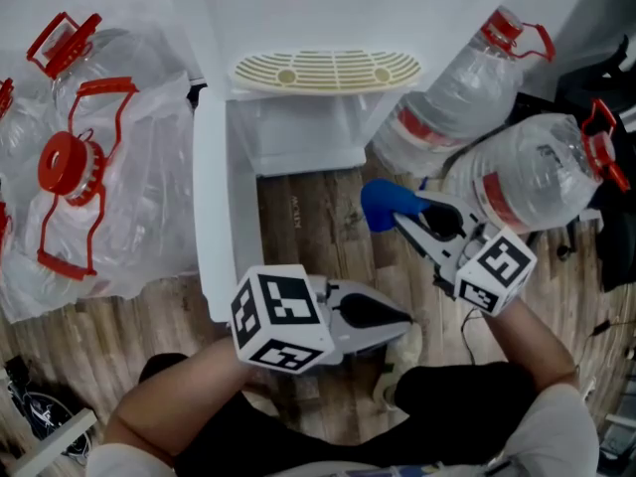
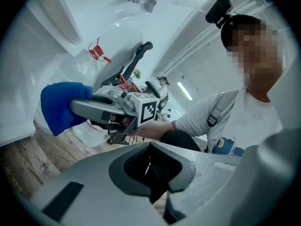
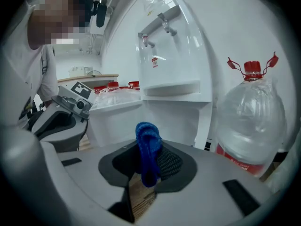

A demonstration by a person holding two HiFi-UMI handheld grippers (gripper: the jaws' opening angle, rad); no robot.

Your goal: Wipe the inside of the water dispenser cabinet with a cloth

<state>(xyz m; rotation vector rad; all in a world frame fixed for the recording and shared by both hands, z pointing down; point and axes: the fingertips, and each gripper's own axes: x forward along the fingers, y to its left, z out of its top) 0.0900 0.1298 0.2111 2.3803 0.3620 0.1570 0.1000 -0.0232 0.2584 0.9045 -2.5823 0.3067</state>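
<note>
Inspection finding: a bunched blue cloth is held clamped between the jaws of the right gripper. In the right gripper view, the cloth is seen as a folded wad standing in the jaw gap. It is pressed from both sides, and its upper fold projects beyond the tips.

The lower cabinet of the white water dispenser is recorded as open, with its white door swung out to the left. The cloth is held outside this cabinet, in front of the opening and to its right, above the wood-plank floor. It is near a clear plastic water bottle with a red cap lying on its side. No contact between the cloth and the cabinet is observed.

The left gripper is noted with its jaws closed together and nothing between them. In the head view it is held nearer the person's body, apart from the cloth.
</note>
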